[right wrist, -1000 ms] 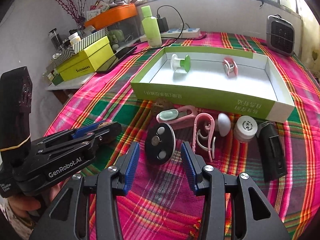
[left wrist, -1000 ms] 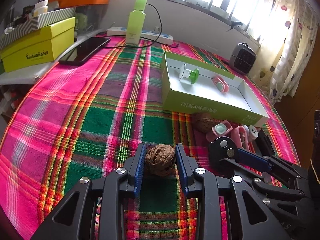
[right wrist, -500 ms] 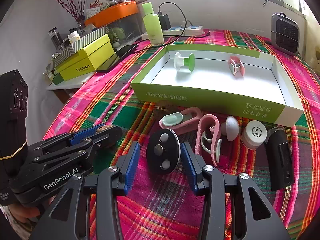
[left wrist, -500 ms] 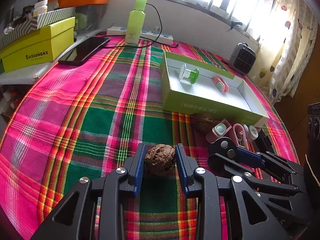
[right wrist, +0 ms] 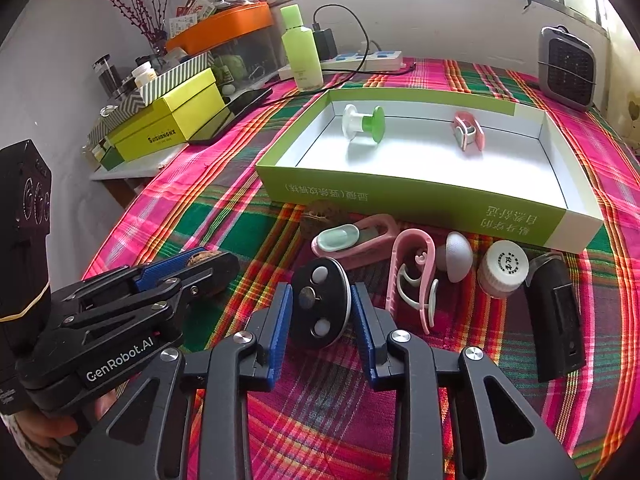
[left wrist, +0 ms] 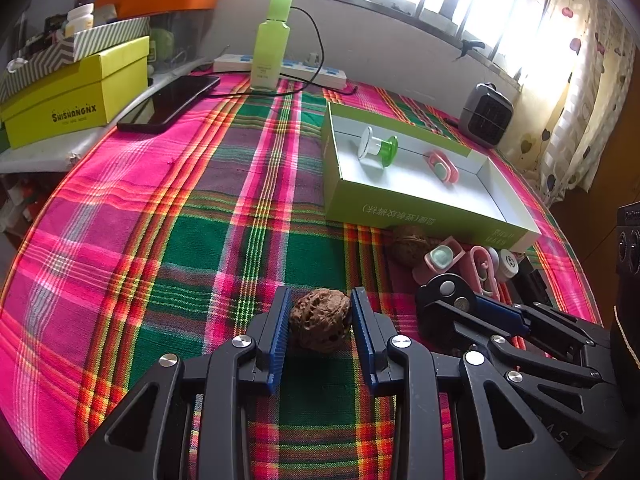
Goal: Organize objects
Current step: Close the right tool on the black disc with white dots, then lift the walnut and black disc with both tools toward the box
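Note:
My left gripper [left wrist: 321, 297] is shut on a brown walnut [left wrist: 320, 324] resting on the plaid cloth. It also shows at the left of the right wrist view, as the left gripper [right wrist: 208, 259]. My right gripper [right wrist: 320, 292] is closing its jaws, and the blue pads touch both sides of a black disc [right wrist: 320, 308] with white buttons. The open green box [right wrist: 400, 200] behind holds a green-and-white spool [right wrist: 364, 124] and a pink clip [right wrist: 468, 130]. Against the box's front wall lies a second walnut [right wrist: 320, 216].
Beside the disc lie pink clips [right wrist: 412, 268], a white dome [right wrist: 456, 254], a white capped jar [right wrist: 506, 270] and a black device [right wrist: 558, 320]. Farther back are a green bottle [left wrist: 272, 46], a phone [left wrist: 170, 100], a yellow box [left wrist: 76, 96], a power strip [left wrist: 304, 70] and a small heater [right wrist: 568, 66].
My right gripper's jaws have closed from wide open onto the black disc. The left gripper and its walnut have not moved.

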The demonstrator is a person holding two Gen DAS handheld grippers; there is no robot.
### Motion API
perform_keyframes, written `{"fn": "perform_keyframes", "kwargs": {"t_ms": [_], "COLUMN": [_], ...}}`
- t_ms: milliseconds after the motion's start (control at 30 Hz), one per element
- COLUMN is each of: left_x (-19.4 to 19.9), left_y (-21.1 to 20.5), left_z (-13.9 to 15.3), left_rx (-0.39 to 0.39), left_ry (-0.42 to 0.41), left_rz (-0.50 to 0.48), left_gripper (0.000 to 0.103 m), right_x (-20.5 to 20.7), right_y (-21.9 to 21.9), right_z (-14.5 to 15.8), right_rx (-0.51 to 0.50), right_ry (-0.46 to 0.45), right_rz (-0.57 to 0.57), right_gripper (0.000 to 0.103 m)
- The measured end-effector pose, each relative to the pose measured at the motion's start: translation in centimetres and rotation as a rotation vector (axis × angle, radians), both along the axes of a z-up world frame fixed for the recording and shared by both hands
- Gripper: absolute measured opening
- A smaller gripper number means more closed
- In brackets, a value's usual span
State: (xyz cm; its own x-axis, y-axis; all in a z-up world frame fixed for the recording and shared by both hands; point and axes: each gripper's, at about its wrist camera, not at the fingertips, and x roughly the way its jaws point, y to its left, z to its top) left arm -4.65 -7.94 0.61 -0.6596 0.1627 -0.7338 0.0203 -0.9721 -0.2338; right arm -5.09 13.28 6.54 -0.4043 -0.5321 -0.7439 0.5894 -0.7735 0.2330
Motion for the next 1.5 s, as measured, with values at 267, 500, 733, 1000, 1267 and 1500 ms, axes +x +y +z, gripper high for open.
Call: {"fn": "perform_keyframes", "kwargs": {"t_ms": [267,500,733,1000,1267,1500], "left_x": [0.0,0.1,0.1,0.2,0.6,0.8], "left_y": [0.1,0.0,0.3,0.3,0.0,-0.5], "left_z": [0.0,0.1,0.1,0.1,0.6,1.0], "left_rx": [0.000,-0.001,-0.002,-0.003,-0.013,-0.020], "left_ry": [0.000,0.000,0.000,-0.001,0.014,0.018], "left_rz": [0.000,0.001,-0.001,-0.001,-0.007,-0.008], "left_gripper": [0.029,0.029,0.028,0.028,0.027,0.027], "right_x": [0.1,0.2,0.3,0.4,0.7,0.8], "right_y": [0.1,0.0,0.1,0.3,0.6,1.2], "right_z": [0.2,0.3,0.4,0.6,1.0,1.4], "right_rx": [-0.004,-0.002,-0.004,-0.012,-0.024,-0.029], "right_ry": [0.009,0.014,0.020,0.025,0.034,0.044], "right_rz": [-0.002,-0.003,-0.002,-0.001,-0.003,-0.015], "right_gripper": [0.029,0.028,0.028,0.028,0.028,0.028]}}
